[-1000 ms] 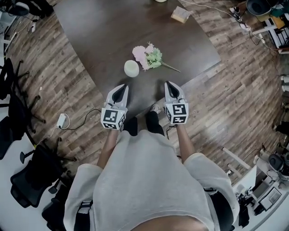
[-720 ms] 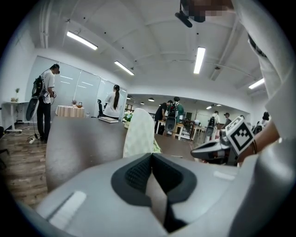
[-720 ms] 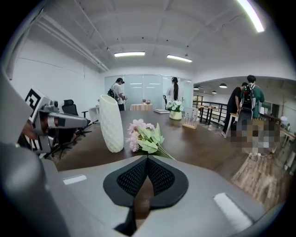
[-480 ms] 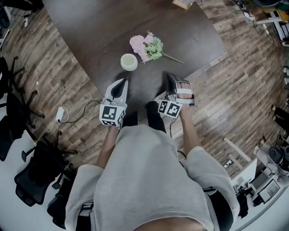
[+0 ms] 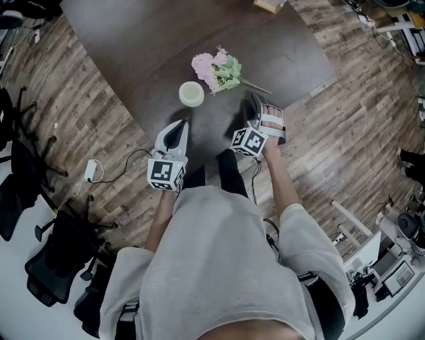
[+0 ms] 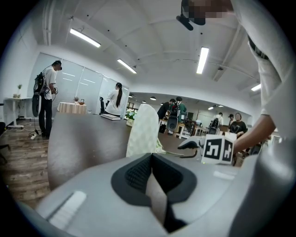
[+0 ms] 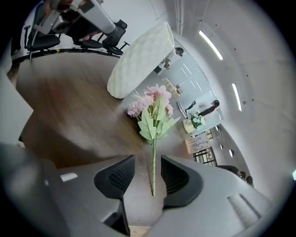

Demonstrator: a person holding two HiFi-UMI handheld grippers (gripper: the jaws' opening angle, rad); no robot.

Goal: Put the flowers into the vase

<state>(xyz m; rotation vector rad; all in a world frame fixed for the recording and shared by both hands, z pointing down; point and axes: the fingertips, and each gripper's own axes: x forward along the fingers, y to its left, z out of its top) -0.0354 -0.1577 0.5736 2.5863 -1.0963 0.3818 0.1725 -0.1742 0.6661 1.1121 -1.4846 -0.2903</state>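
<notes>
A bunch of pink flowers with green leaves lies on the dark table, its thin stem pointing right. A pale green vase stands just left of it. My right gripper is rolled on its side at the stem's end. In the right gripper view the stem lies between the opening jaws, and neither pad presses on it. The flowers and vase show beyond. My left gripper hovers at the table's near edge, shut and empty, with the vase ahead of it.
A tan box sits at the table's far edge. Black office chairs stand on the wood floor to the left, near a white power adapter with its cable. Several people stand far off in the left gripper view.
My right gripper has rolled onto its side, moved forward and down to the stem's end, and its jaws have parted. The left gripper has barely moved.
</notes>
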